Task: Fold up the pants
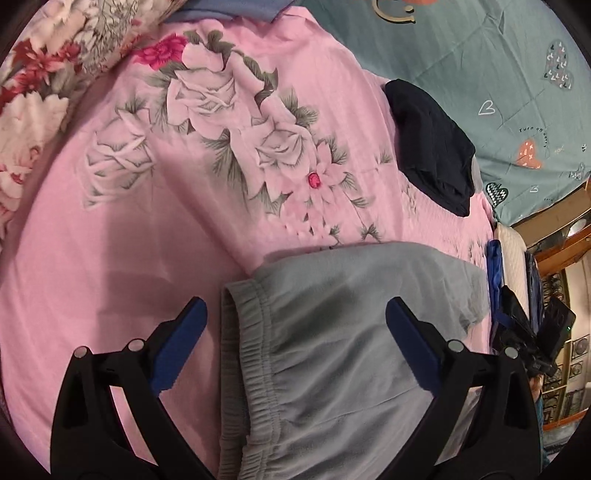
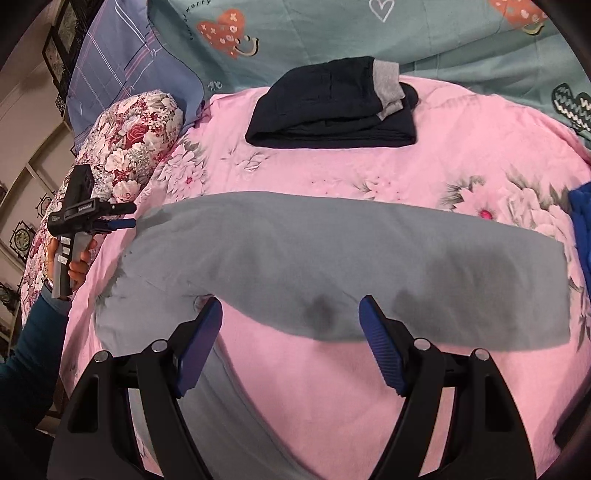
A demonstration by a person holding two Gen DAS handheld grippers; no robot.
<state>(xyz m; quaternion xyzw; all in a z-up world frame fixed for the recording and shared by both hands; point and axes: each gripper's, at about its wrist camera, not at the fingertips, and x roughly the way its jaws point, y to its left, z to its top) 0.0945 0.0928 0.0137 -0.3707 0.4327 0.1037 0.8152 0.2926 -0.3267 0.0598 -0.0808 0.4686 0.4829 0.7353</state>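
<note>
Grey pants [image 2: 332, 258] lie spread on the pink floral bedsheet [image 2: 332, 387]; one leg runs across the right wrist view and another part bends toward me at the lower left. In the left wrist view I see the elastic waistband [image 1: 255, 369] of the pants [image 1: 351, 350] between my fingers. My left gripper [image 1: 295, 314] is open, hovering over the waist end, holding nothing. It also shows in the right wrist view [image 2: 122, 218] at the pants' left end. My right gripper [image 2: 291, 310] is open and empty, just over the near edge of the leg.
A folded dark navy garment [image 2: 332, 107] lies on the sheet beyond the pants, also in the left wrist view [image 1: 432, 144]. A floral pillow [image 2: 133, 136] lies at the left, a teal heart-print quilt [image 2: 406, 33] behind, blue cloth [image 2: 581, 210] at the right edge.
</note>
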